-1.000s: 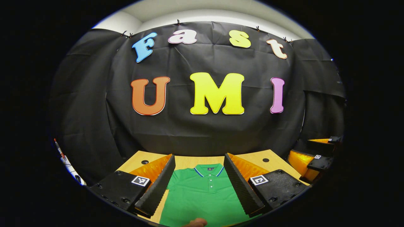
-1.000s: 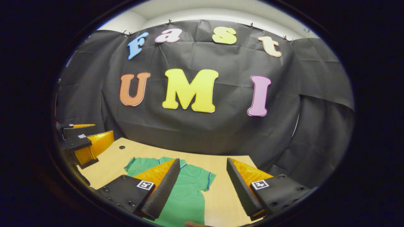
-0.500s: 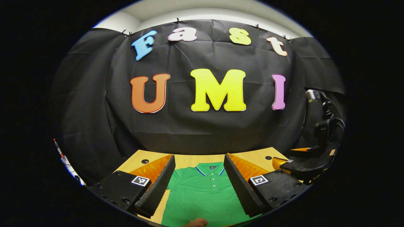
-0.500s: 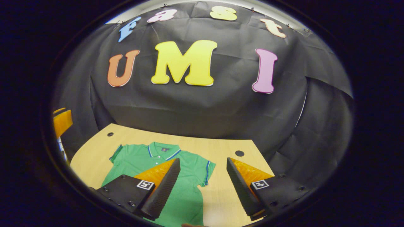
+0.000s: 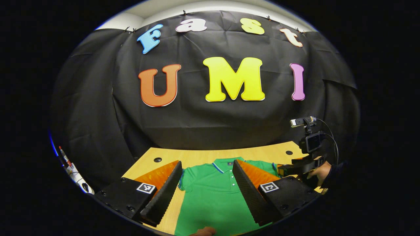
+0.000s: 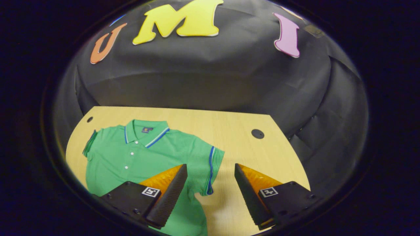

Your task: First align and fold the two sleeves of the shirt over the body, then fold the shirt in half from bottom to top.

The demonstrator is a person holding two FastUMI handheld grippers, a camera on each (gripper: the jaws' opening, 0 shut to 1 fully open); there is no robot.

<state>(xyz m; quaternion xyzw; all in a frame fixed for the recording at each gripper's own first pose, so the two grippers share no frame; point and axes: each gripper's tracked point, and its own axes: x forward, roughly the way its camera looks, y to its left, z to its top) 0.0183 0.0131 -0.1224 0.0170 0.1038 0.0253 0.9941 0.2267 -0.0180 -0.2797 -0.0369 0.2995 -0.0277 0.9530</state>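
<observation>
shirt (image 6: 144,154) flat on counter (image 6: 236,131), collar toward 12 o'clock | soft, light, will drape | my right tongs (image 6: 210,193) released over sleeve (image 6: 205,164); left tongs (image 5: 206,193) released over chest | pinch sleeve hem at 3 o'clock

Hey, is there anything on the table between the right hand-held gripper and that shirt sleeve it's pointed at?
Nothing visible. The right hand-held gripper is open above the green polo shirt, and the blue-trimmed sleeve lies flat on bare wooden table just ahead of its fingers.
</observation>
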